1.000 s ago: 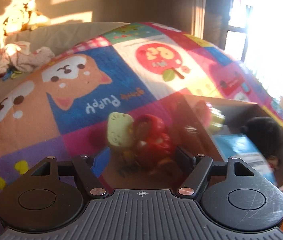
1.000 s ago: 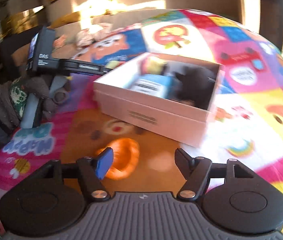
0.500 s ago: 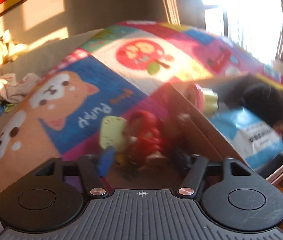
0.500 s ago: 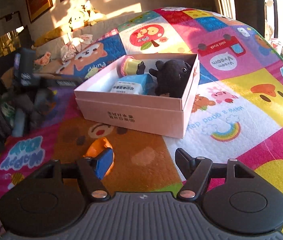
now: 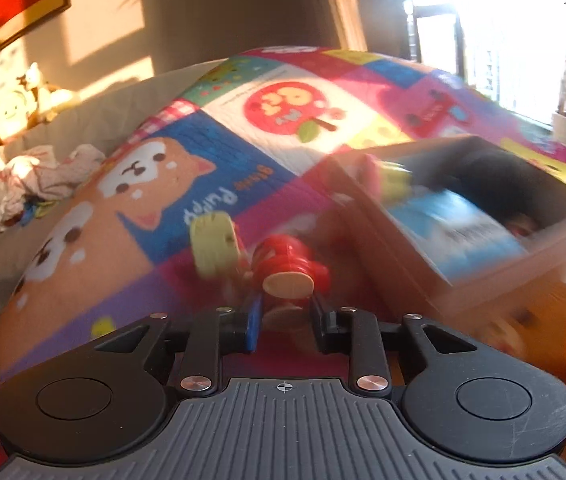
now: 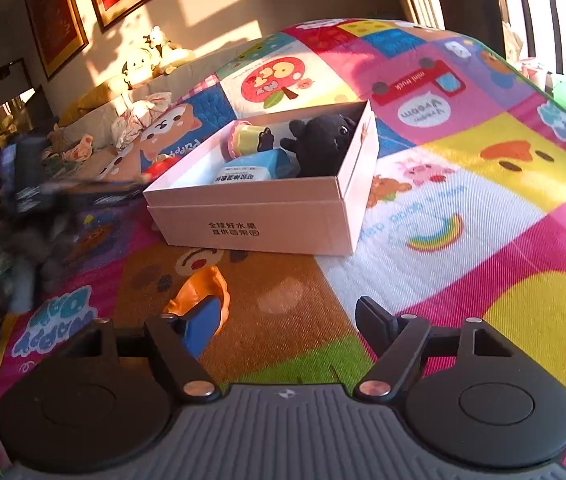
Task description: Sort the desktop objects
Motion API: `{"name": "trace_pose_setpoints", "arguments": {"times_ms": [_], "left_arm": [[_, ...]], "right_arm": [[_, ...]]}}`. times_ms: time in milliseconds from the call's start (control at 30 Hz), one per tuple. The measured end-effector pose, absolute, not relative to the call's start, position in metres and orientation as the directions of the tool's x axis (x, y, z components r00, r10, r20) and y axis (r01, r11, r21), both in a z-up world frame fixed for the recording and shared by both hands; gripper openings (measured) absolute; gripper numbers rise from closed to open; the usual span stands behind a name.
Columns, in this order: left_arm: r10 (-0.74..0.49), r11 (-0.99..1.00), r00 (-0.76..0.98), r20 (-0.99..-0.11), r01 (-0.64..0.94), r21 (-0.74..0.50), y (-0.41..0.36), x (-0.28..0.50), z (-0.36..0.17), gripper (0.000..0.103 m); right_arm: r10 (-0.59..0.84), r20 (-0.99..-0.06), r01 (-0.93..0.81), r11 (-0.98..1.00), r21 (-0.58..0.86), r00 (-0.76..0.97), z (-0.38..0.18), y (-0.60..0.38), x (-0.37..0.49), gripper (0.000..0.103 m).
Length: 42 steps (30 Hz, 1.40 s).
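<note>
My left claw (image 5: 286, 312) has just been closing and now clamps the red toy figure (image 5: 289, 268), just left of the pink box (image 6: 267, 216). Its front bears Chinese print; inside lie a black plush (image 6: 321, 144), a blue packet (image 6: 255, 168) and a yellow-pink cup (image 6: 243, 140). My right claw (image 6: 283, 320) has just been opening, nothing between its jaws, an orange toy (image 6: 203, 288) before the box. The play mat (image 6: 463, 208) reads "mini truck", "Vroom Vroom", "PUPPY".
</note>
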State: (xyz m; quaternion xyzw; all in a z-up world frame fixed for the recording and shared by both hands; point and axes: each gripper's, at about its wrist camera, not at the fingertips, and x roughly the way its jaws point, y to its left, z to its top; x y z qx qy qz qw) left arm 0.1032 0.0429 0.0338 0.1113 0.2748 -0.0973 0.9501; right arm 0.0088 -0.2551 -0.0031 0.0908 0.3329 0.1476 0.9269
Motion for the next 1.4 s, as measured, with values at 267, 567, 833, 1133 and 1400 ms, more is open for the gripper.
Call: {"name": "trace_pose_setpoints", "arguments": {"times_ms": [267,567,833,1133,1400], "left_arm": [[-0.308,0.921,0.747,-0.589,0.389,0.012,0.032,0.0,0.038,0.03],[-0.351,0.913,0.704,-0.617,0.403,-0.059,0.018,-0.028,0.025,0.064],[-0.283,0.935,0.733,-0.619,0.353,-0.009,0.007,-0.028,0.017,0.086],[-0.391,0.917,0.734,-0.555,0.366,-0.161,0.023,-0.025,0.031,0.094],[-0.428,0.902,0.694,-0.579,0.283,-0.327,0.018,0.012,0.025,0.094]], "right_arm": [[0.348,-0.584,-0.24,0.936,0.257,0.733,-0.005,-0.245,0.004,0.079],[0.349,-0.566,-0.285,0.937,0.201,0.747,0.002,-0.229,-0.008,0.083],[0.287,-0.591,-0.346,0.938,0.014,0.754,0.002,-0.191,-0.01,0.084],[0.251,-0.628,-0.318,0.948,0.006,0.737,-0.007,-0.185,0.002,0.084],[0.218,-0.583,-0.226,0.972,0.059,0.783,-0.005,-0.214,-0.015,0.088]]}}
